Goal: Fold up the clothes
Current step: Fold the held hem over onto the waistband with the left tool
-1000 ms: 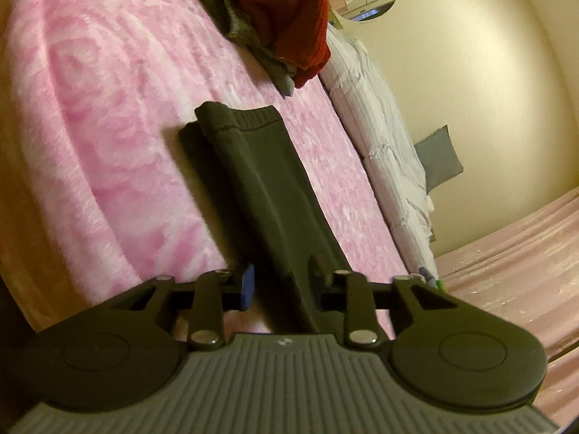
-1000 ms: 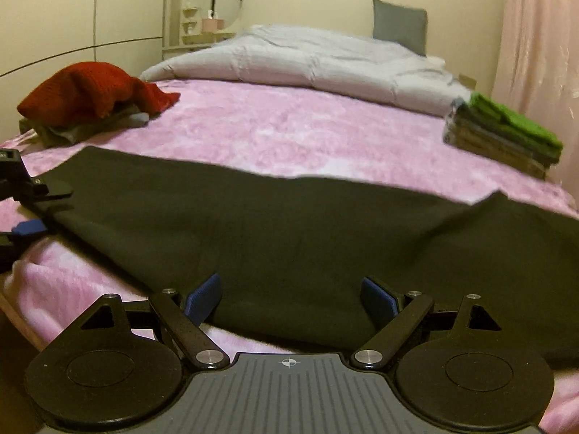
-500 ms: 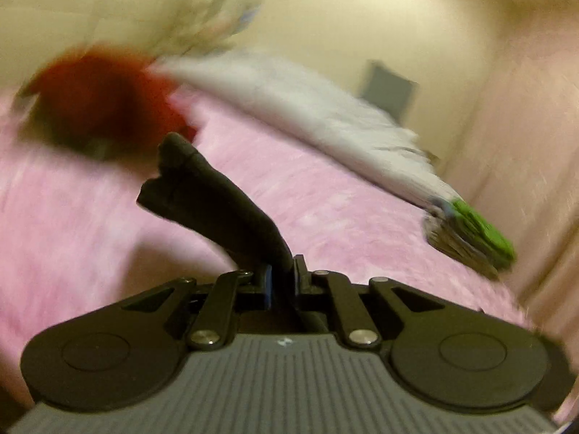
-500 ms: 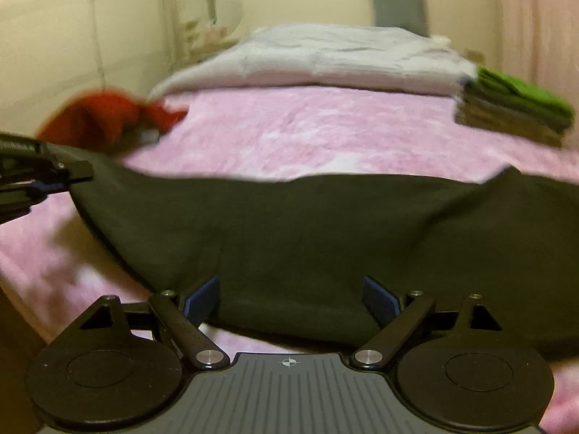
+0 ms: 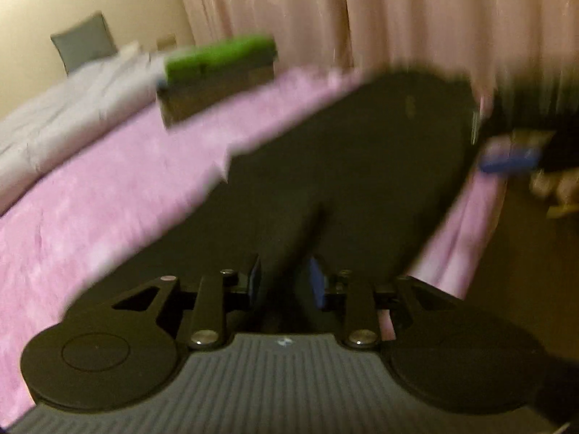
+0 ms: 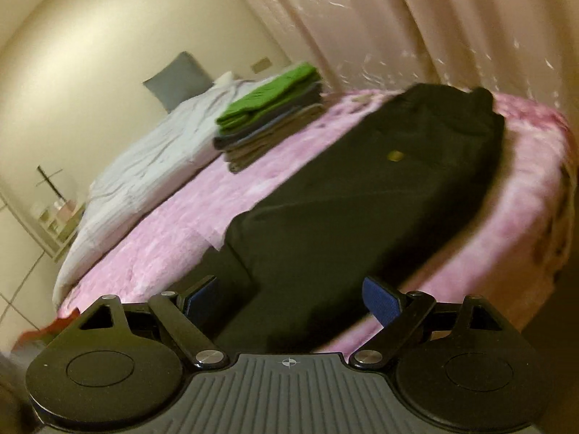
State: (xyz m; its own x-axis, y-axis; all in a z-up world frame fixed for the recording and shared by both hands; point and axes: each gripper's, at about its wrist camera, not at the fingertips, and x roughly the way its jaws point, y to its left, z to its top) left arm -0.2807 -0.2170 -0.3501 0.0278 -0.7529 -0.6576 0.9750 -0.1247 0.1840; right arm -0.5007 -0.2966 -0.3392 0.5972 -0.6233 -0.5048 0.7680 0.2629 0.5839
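Observation:
A dark garment lies stretched along the pink blanket near the bed's front edge; it also shows in the right wrist view. My left gripper is shut on a bunched end of this garment. My right gripper is open, its blue pads either side of the garment's near part without pinching it. The right gripper's blue pad shows blurred at the far right of the left wrist view, at the garment's other end.
A stack of folded clothes with a green top sits on the blanket further back. A grey duvet and grey pillow lie behind. Pink curtains hang beyond the bed. The bed edge drops off at right.
My left gripper, shut on the garment's end, has swung it over towards the other end. The right gripper has turned and stayed open. Both views have rotated strongly.

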